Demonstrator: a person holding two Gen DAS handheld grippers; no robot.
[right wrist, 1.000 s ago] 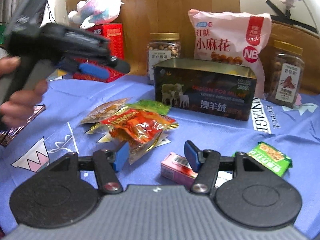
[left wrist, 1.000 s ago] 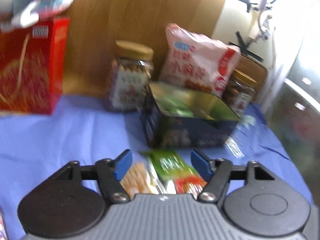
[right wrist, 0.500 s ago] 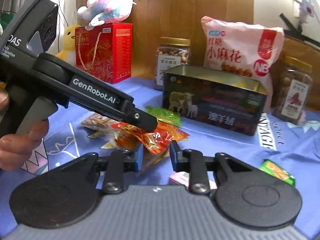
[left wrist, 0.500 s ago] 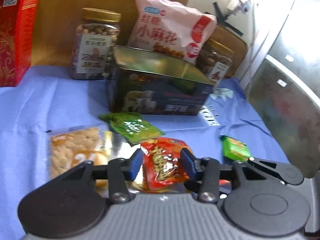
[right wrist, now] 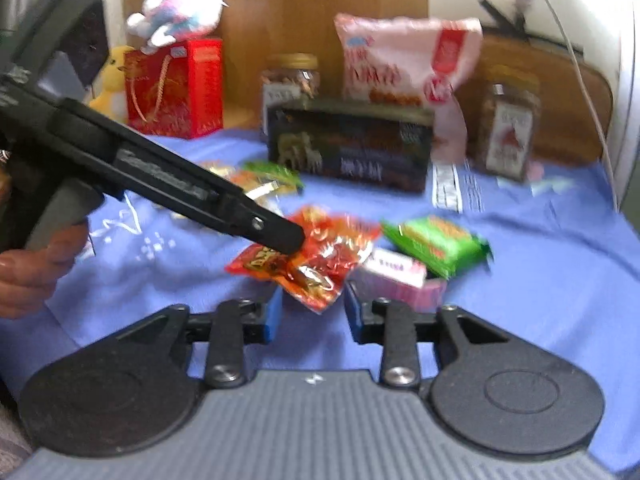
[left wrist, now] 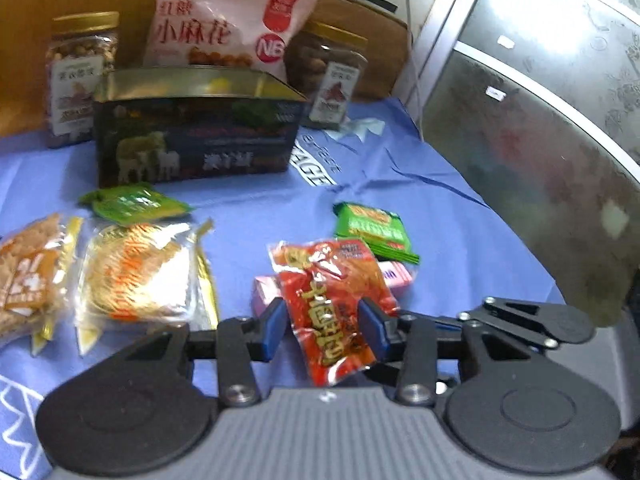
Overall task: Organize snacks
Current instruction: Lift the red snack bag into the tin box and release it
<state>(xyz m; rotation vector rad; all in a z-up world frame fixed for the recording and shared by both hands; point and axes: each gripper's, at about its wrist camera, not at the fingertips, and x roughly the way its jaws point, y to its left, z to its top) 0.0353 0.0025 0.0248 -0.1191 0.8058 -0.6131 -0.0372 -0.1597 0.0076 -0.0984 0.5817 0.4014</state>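
Note:
My left gripper (left wrist: 323, 326) is shut on a red snack packet (left wrist: 332, 300) and holds it above the blue cloth; the same packet shows in the right wrist view (right wrist: 316, 252) pinched at the left gripper's tip (right wrist: 286, 238). My right gripper (right wrist: 312, 314) is open just below the packet's lower end, not gripping it. An open dark tin (left wrist: 192, 140) stands behind. A pink box (right wrist: 400, 276), a green packet (left wrist: 372, 230), a small green packet (left wrist: 132, 204) and two clear cracker packets (left wrist: 140, 272) lie on the cloth.
Behind the tin stand two gold-lidded jars (left wrist: 80, 76) (left wrist: 332, 76) and a large pink bag (left wrist: 228, 28). A red gift box (right wrist: 176, 88) with a plush toy (right wrist: 180, 12) sits far left. A grey cabinet (left wrist: 540, 152) borders the table's right edge.
The left gripper closed on the red packet and carried it right and up, off the cracker packets. The right gripper's jaws opened wider and drew slightly back.

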